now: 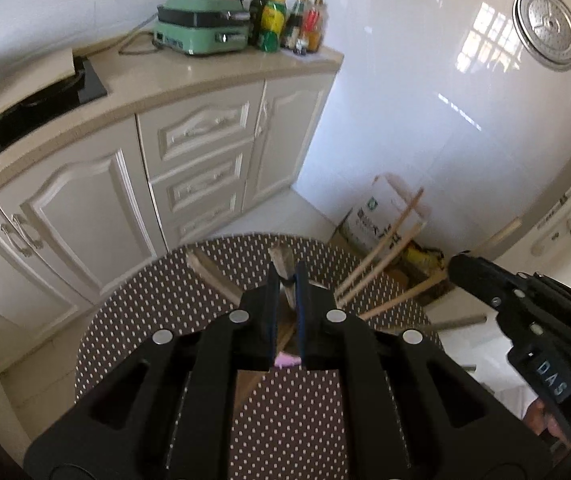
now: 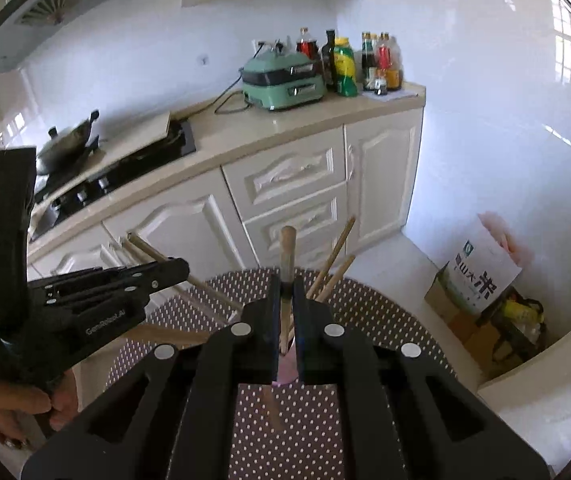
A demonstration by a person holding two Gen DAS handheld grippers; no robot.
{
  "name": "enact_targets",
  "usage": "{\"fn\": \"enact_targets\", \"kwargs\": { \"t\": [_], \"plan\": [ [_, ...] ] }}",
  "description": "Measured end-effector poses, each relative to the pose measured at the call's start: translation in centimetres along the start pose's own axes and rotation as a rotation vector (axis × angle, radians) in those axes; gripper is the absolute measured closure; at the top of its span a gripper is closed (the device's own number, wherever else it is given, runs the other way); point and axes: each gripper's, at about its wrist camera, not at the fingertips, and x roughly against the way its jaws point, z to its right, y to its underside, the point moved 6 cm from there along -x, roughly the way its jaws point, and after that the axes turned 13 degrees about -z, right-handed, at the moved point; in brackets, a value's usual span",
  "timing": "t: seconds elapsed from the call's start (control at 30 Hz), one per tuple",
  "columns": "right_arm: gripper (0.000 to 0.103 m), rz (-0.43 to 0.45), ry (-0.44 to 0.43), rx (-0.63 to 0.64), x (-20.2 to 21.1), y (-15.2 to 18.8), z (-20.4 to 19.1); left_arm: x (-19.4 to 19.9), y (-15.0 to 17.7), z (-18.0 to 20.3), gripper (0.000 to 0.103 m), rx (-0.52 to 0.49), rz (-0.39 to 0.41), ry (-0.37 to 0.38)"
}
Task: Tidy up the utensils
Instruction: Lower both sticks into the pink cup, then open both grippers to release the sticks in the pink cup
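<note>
My left gripper (image 1: 287, 270) is shut on a few pale wooden sticks (image 1: 281, 260) over a round table with a brown dotted cloth (image 1: 157, 300). In the right wrist view it (image 2: 179, 268) comes in from the left, with chopsticks (image 2: 141, 246) poking past its tip. My right gripper (image 2: 287, 280) is shut on a wooden-handled utensil (image 2: 287, 248) standing nearly upright. More chopsticks (image 2: 337, 256) fan out to its right. A pink object (image 2: 285, 372) shows below the jaws, mostly hidden. The right gripper (image 1: 455, 266) appears at the right of the left wrist view.
Behind the table runs a beige counter with cream cabinets (image 1: 205, 132), a green appliance (image 1: 201, 28), several bottles (image 1: 285, 24) and a black stove (image 1: 45, 96) with a wok (image 2: 69, 140). A rice bag and a box (image 2: 481, 276) stand on the floor by the white wall.
</note>
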Motion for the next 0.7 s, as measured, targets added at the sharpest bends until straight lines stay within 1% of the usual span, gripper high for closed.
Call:
{"fn": "enact_targets", "kwargs": {
  "t": [0.1,0.3,0.4,0.7],
  "plan": [
    [0.098,-0.030,0.003,0.001,-0.8,0.6,-0.2,-0.7,0.6,-0.2,0.095,0.003,-0.042,-0.001],
    [0.098,-0.085,-0.004,-0.019,-1.9,1.8,-0.3,-1.0,1.3,-0.5,0.095,0.015,-0.084,0.012],
    [0.097,-0.091,-0.007,-0.030,-1.7,2.1,-0.5,-0.7,1.6,-0.4,0.095,0.017,-0.085,0.042],
    [0.094,-0.065,-0.017,-0.072,0.0,2.7,-0.9,1.1,2.9,-0.2,0.095,-0.006,-0.071,0.041]
  ]
}}
